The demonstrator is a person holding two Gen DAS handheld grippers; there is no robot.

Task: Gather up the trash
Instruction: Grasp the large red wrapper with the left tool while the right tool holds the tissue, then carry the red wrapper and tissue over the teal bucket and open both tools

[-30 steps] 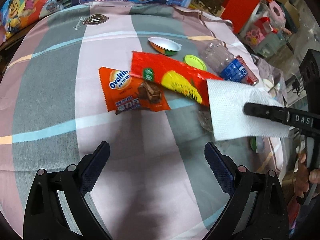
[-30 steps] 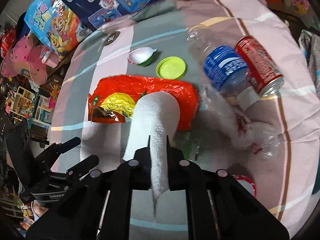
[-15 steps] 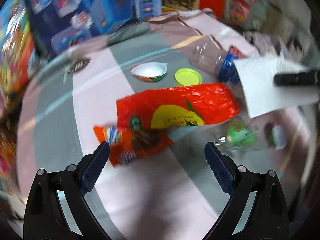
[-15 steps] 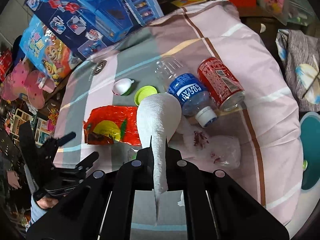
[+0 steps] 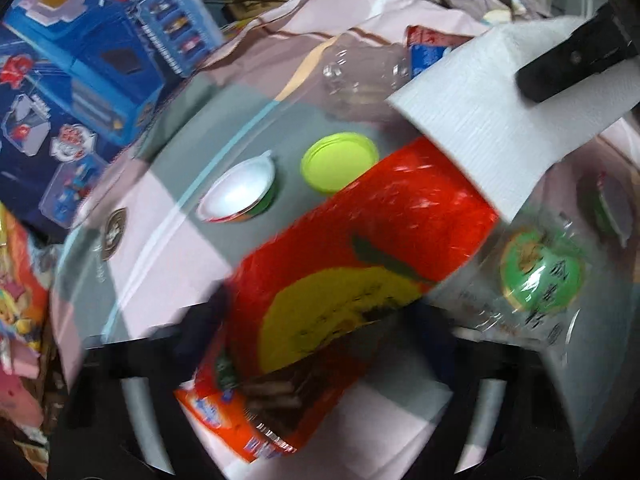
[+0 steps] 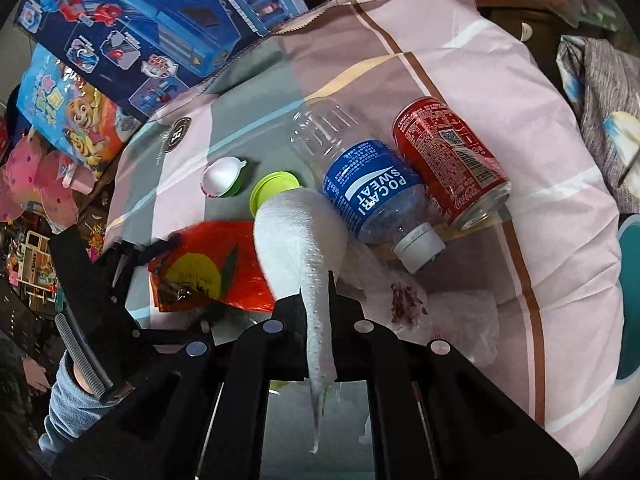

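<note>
Snack wrappers [image 5: 320,312], thin, crinkly foil, lie between the closing jaws of the left gripper [image 5: 316,320]; pinching an edge looks safest. Beyond them, the right gripper [image 6: 316,300] clamps a soft paper towel [image 6: 300,232] above the cloth.

The right claw [image 6: 318,300] is pinching a white paper towel [image 6: 300,236] at six o'clock, the sheet drooping over a red snack bag [image 6: 208,268]. A clear bottle [image 6: 368,192] and red can [image 6: 452,160] are lying side by side toward one o'clock on the striped bedsheet [image 6: 540,200]. At nine o'clock, the left claw [image 6: 160,248] is closing on the bag.
</note>
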